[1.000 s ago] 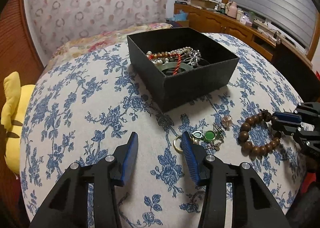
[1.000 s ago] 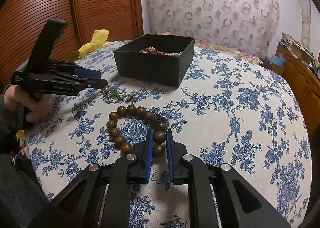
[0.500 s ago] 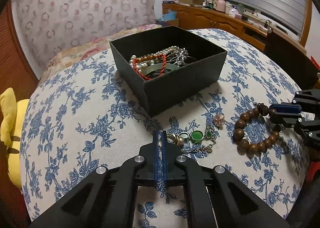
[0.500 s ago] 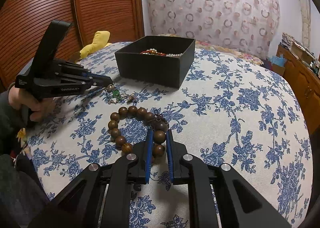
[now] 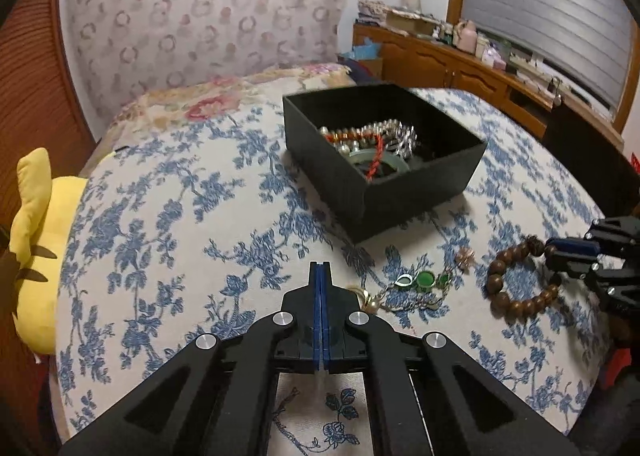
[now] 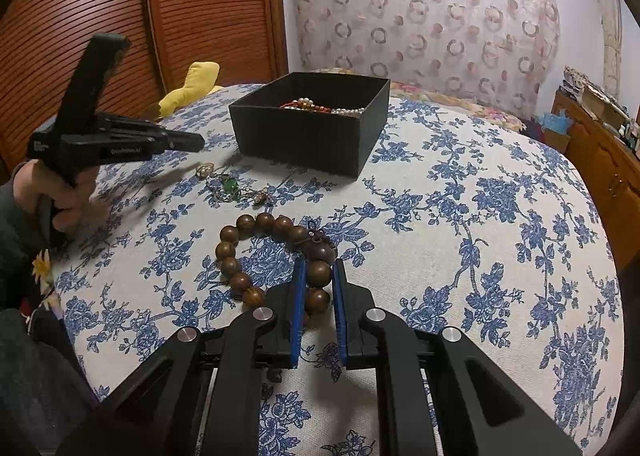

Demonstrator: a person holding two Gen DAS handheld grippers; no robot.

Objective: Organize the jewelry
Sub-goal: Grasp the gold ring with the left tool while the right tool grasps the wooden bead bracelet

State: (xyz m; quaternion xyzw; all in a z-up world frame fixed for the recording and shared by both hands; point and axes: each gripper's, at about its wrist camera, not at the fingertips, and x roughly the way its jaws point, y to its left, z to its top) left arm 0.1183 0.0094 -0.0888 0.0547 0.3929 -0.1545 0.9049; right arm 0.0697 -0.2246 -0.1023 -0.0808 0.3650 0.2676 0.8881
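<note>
The left gripper (image 5: 322, 270) has snapped closed empty and lifted off the green-stone chain necklace (image 5: 416, 284). The right gripper (image 6: 318, 280) stays clamped on the brown wooden bead bracelet (image 6: 240, 256), nearer than the black box (image 6: 312, 128).

I see a wooden bead bracelet (image 6: 276, 252) lying in a loop on the blue-flowered cloth, its near beads pinched between my right tool's blue pads. Just beyond it a thin chain piece with green stones (image 5: 420, 281) lies stretched flat, a gold ring at one end. Farther back stands an open black box (image 5: 384, 160) holding pearls, red cord and a pale bangle.
</note>
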